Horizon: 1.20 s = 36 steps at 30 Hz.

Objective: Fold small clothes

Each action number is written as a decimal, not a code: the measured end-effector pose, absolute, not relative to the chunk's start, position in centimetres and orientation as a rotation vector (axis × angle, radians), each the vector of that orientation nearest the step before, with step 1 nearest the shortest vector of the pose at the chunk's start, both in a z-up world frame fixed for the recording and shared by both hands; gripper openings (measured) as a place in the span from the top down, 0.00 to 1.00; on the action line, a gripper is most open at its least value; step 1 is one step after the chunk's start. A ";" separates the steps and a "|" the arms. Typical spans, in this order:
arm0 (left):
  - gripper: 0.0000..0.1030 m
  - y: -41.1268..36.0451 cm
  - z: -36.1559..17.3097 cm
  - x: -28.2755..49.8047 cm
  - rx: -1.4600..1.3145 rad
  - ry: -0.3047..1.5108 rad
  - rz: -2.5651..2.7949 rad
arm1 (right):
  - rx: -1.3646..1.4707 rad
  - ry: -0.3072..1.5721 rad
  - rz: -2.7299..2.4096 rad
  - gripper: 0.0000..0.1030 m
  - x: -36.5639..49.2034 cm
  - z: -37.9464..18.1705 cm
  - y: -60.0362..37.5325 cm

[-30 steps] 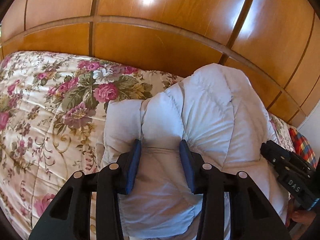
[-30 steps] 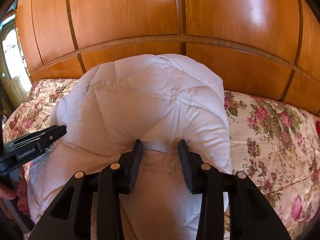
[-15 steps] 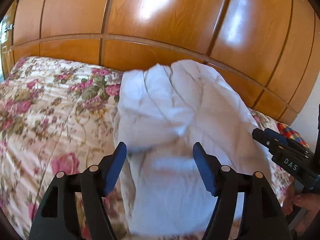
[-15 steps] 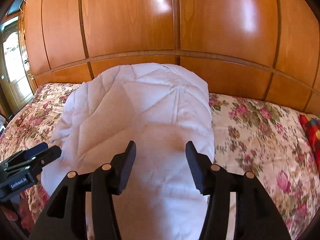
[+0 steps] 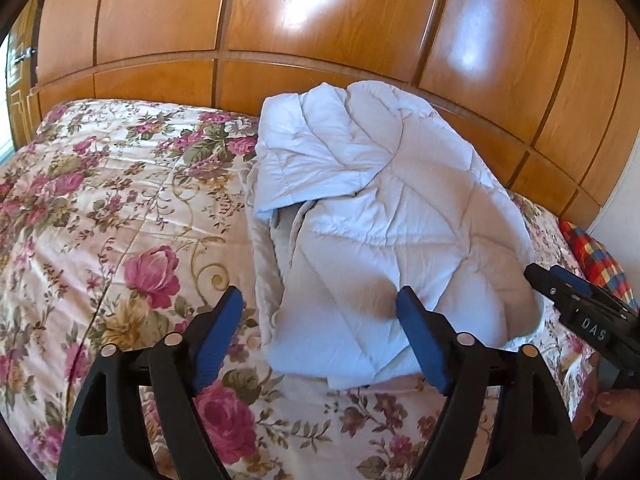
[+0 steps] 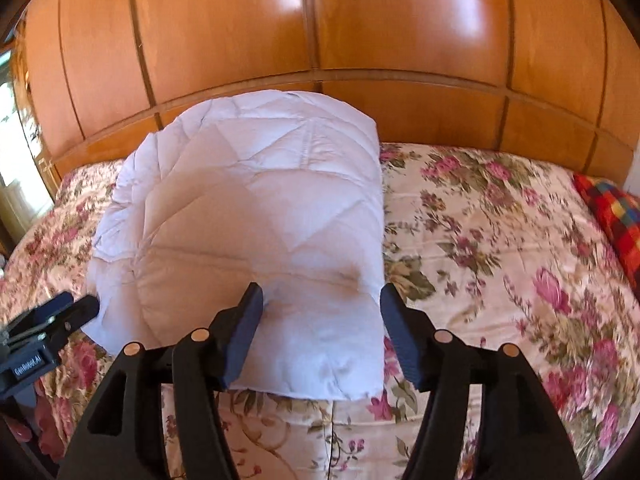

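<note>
Both my claws are off the cloth rn. Left claw [image 5: 320,336] spread wide, nothing between the blue pads [image 5: 218,336], hovering over the near edge of the garment [image 5: 384,216]. Right claw [image 6: 320,336] also gaping, empty, above the garment's [image 6: 256,216] near-right corner. Garment: white, quilted, puffy, lying folded on the floral bedspread [image 5: 120,216], w/ its far end right up at the wooden headboard [image 5: 320,24]. From the left cam a flap sits folded over top-left, layers showing along the left edge. Bedspread [image 6: 500,240] bare to the right of it. Checked red cloth [image 6: 612,212] at the bed's far-right edge, well apart from the garment. Right cam a bit blurry.
</note>
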<state>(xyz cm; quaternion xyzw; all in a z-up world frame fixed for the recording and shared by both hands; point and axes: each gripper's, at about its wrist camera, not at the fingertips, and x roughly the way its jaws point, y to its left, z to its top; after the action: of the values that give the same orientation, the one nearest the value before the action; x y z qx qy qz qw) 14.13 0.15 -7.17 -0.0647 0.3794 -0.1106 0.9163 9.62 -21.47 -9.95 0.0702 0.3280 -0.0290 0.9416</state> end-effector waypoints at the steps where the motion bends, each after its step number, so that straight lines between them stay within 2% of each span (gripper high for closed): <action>1: 0.19 0.2 -7.1 14.0 -0.132 0.784 -0.224 | 0.155 0.665 -0.059 0.39 9.2 -9.8 -21.6; 3: 0.15 0.4 -7.0 13.4 -0.120 0.786 -0.209 | 0.168 0.653 -0.058 0.31 8.3 -9.5 -21.7; 9: 0.03 0.3 -6.1 10.9 -0.071 0.745 -0.199 | 0.187 0.631 -0.036 0.18 5.8 -9.1 -20.7; 18: 0.03 0.3 -5.1 8.7 -0.016 0.715 -0.126 | 0.184 0.596 -0.016 0.03 3.5 -7.9 -19.3; 36: 0.03 0.4 -3.0 5.5 0.015 0.648 -0.005 | 0.199 0.532 -0.044 0.02 0.4 -7.3 -18.5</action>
<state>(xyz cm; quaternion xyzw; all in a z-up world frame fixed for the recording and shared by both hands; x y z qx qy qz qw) 5.47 0.42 -3.04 0.0075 0.3185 -0.0025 0.9479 0.43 -18.50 -7.27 0.0980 0.2622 -0.0215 0.9598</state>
